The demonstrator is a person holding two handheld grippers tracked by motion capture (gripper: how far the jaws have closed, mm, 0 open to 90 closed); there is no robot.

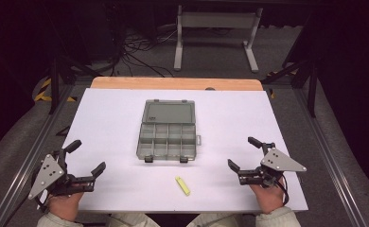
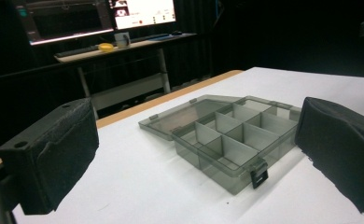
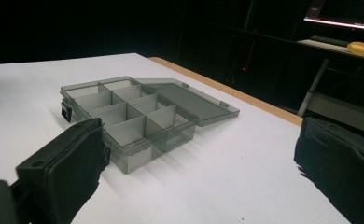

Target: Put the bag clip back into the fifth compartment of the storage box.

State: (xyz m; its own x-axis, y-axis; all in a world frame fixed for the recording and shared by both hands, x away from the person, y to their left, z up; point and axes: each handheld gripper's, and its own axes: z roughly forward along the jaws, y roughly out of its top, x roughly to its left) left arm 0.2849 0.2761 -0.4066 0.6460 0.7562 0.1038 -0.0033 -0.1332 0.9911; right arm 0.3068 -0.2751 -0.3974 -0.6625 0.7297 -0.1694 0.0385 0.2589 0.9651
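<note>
A smoky grey plastic compartment box [image 1: 166, 140] lies open in the middle of the white table, its lid [image 1: 168, 113] flat on the far side. Its several compartments look empty in the left gripper view [image 2: 231, 140] and the right gripper view [image 3: 129, 116]. A small yellow stick [image 1: 182, 185] lies on the table in front of the box. My left gripper [image 1: 84, 158] rests at the front left, open and holding nothing. My right gripper [image 1: 243, 152] rests at the front right, open and holding nothing.
The white sheet [image 1: 107, 118] covers a wooden tabletop whose far edge [image 1: 173, 83] shows bare. Beyond the table a metal stand [image 1: 215, 28] and cables lie on the floor. A desk with monitors [image 2: 124, 18] stands in the dark background.
</note>
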